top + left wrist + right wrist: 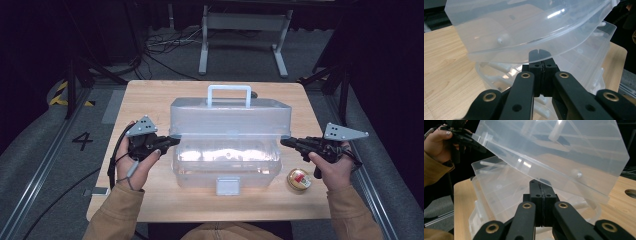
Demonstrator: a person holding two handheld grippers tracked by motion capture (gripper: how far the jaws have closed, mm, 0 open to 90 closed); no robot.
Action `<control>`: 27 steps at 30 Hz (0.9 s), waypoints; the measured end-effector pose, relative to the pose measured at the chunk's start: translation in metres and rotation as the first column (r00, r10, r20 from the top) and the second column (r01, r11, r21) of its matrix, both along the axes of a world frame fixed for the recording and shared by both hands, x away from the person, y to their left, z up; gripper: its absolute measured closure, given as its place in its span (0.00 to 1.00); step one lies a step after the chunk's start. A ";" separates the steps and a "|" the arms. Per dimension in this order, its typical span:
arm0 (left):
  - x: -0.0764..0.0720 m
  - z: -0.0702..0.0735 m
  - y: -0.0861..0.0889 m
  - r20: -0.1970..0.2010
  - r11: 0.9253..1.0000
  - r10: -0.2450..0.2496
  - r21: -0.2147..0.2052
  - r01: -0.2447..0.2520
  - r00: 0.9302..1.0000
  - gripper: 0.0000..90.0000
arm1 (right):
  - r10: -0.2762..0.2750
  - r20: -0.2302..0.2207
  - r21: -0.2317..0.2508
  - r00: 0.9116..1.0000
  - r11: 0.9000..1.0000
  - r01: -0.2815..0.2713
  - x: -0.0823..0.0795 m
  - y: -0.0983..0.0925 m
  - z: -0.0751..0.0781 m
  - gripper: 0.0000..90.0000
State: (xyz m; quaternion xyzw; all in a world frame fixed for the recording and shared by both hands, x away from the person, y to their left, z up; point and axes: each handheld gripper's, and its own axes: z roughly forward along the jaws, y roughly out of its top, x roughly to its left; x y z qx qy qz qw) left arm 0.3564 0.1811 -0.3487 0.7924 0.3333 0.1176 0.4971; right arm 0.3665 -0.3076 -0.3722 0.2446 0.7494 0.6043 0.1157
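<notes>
Lifting the lid (230, 116) of a clear plastic box (227, 165) looks like the work in hand. The box sits in the middle of the table (150, 100), its base flat on the wood and the lid raised partway, hinged at the far side with a white handle (229, 95) on top. The left tongs (172, 141) are closed, jaws pressed together, with their tips tucked under the lid's left front corner; in the left gripper view the left tongs (539, 53) touch the underside of the lid's rim (524, 58) and prop it, not pinching it. The right tongs (286, 141) are likewise closed with nothing between the jaws, their tips under the right front corner; the right gripper view shows the right tongs (537, 184) just below the lid's edge (549, 178).

By the look of it the lid is light, thin and somewhat springy, with a smooth, glossy surface that would slide easily on hard black tips. Resting on two closed points, it could slip off sideways or drop shut if either hand tilts. Firmer holds would be the front rim pinched near each corner, or the handle. The base seems light too and may shift on the table if the lid is pushed hard against its hinge.

A small round tin (299, 179) lies on the table just right of the box, near the right hand (332, 167).
</notes>
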 end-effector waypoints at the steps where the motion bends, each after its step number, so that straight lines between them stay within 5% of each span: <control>1: 0.000 0.000 0.000 -0.001 1.000 0.001 -0.002 -0.001 1.000 0.99 | 0.006 -0.001 -0.006 1.000 1.000 -0.006 -0.001 0.000 0.000 1.00; 6: 0.002 0.002 0.000 0.001 1.000 0.001 0.001 -0.001 1.000 0.99 | 0.004 0.012 -0.046 1.000 0.999 -0.004 -0.006 -0.002 0.004 0.99; 18: 0.008 0.006 0.002 0.003 1.000 -0.009 -0.016 0.009 1.000 0.99 | -0.023 0.045 -0.173 0.999 0.984 0.030 -0.012 -0.005 0.008 0.74; 23: 0.008 0.007 0.002 0.002 1.000 -0.011 -0.014 0.011 1.000 0.99 | -0.052 0.017 -0.137 0.998 0.989 0.054 -0.014 -0.005 0.011 0.72; 27: 0.010 0.008 0.002 0.004 1.000 -0.013 -0.013 0.013 1.000 0.99 | -0.113 0.005 -0.142 0.994 0.983 0.113 -0.015 -0.010 0.013 0.66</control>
